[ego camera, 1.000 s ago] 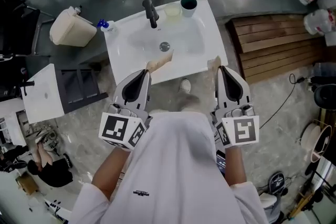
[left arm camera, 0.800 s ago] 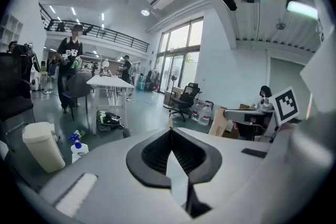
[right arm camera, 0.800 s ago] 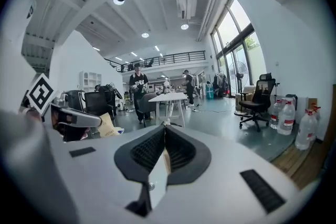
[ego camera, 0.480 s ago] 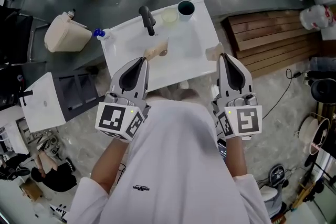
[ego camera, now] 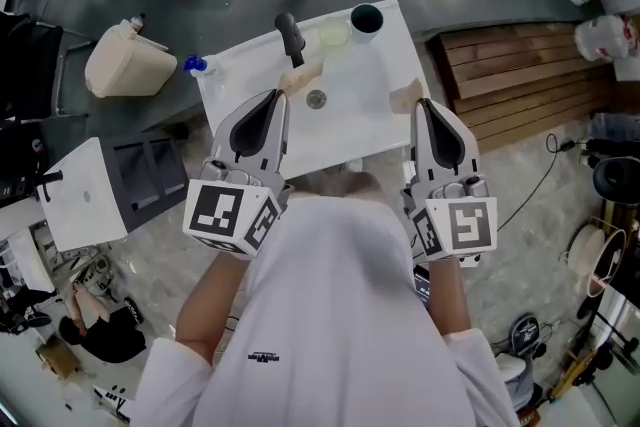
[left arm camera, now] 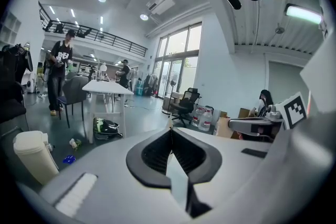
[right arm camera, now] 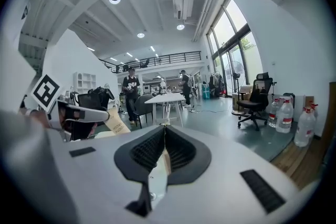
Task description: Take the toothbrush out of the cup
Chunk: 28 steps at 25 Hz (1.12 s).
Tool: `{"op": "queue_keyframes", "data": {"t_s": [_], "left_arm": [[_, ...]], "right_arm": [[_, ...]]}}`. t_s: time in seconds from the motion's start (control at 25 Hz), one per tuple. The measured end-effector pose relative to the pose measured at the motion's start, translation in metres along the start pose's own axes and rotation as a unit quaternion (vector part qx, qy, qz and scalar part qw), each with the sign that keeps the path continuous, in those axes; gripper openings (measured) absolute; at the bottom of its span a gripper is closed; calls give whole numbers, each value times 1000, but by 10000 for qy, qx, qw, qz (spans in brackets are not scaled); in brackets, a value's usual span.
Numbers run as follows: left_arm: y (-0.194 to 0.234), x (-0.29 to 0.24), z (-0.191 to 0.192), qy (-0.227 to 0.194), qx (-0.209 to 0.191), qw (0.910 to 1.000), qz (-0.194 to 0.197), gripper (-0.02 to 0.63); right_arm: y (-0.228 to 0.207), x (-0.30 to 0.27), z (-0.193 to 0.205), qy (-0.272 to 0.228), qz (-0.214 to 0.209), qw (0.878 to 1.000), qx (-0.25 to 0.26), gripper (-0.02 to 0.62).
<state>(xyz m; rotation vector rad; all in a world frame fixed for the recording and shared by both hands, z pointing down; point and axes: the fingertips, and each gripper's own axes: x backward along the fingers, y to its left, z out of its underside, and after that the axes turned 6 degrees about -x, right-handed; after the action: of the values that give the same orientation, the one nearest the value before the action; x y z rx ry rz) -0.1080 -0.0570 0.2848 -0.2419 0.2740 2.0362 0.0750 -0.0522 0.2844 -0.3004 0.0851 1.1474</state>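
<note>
Dark cup (ego camera: 366, 18) stands beyond the closed right hand-held gripper (ego camera: 406, 98), apart.

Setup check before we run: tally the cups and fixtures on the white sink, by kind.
cups: 2, a dark cup and a pale cup
faucet: 1
drain: 1
total: 4
</note>
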Motion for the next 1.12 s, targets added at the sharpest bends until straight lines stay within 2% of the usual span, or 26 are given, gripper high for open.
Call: {"op": "queue_keyframes", "data": {"t_s": [0.32, 0.6, 1.12], "left_arm": [[16, -46, 0, 58, -36, 9999, -87, 5], [21, -89, 9, 134, -101, 9998, -131, 6], [23, -148, 53, 580, -276, 9975, -304, 6]], "right_arm": [[-4, -20, 12, 177, -51, 9998, -78, 8], [-5, -27, 10, 161, -104, 9989, -428, 7], [-26, -33, 8, 187, -75, 9986, -491, 7]]}}
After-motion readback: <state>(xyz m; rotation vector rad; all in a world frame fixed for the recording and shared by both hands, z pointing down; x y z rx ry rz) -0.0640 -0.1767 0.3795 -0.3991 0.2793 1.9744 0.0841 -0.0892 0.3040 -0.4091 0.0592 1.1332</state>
